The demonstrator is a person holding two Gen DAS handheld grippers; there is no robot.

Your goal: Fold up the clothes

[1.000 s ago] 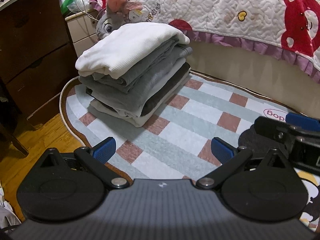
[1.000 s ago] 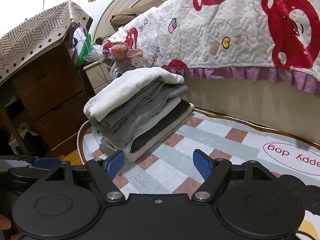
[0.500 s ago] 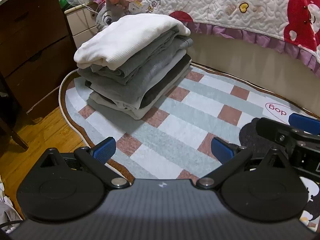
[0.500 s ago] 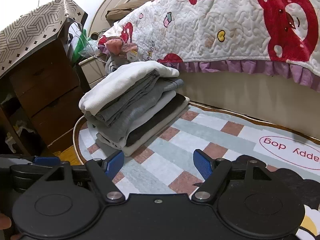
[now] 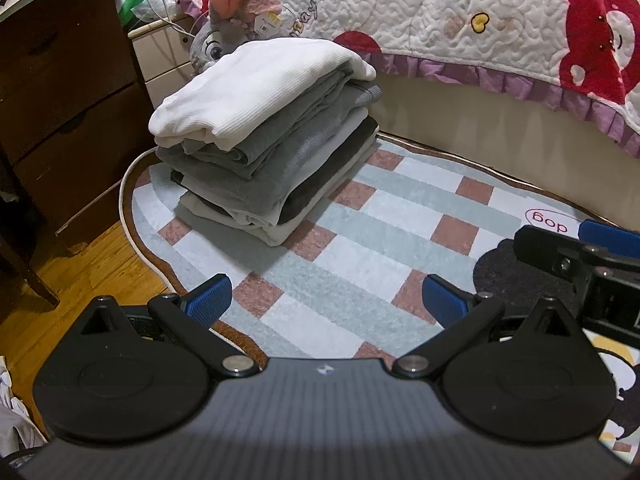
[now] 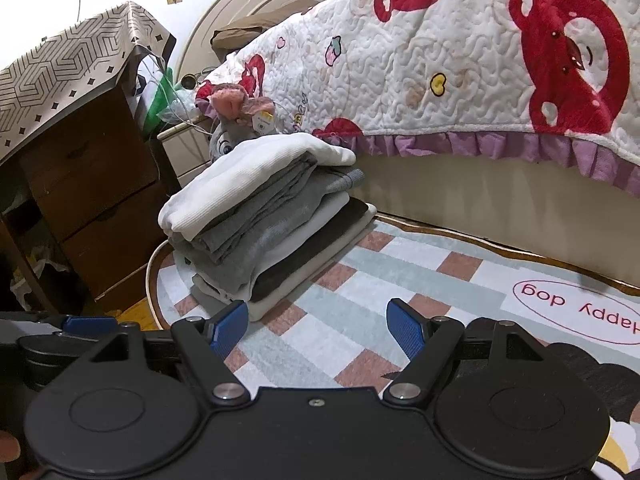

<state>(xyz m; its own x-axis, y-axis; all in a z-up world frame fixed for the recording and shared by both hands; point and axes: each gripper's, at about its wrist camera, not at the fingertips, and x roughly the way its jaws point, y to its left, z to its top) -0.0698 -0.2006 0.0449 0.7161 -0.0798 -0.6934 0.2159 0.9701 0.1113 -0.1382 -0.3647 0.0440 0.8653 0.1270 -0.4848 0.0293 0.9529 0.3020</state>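
1. The stack of folded clothes (image 5: 264, 144) sat on the checked rug (image 5: 400, 216) beside the bed, a white ribbed top (image 5: 256, 92) uppermost, a plush toy (image 5: 224, 36) behind it.
2. Both the left gripper (image 5: 326, 294) and the right gripper (image 6: 316, 326) hung short of the stack, jaws released, grasping nothing.
3. My read: the folding looked done; to finish well, square the overhanging white layer gently, pressing down rather than dragging.
4. Compared with a second before, the stack appeared slightly lower in both views; the jaws were unchanged.
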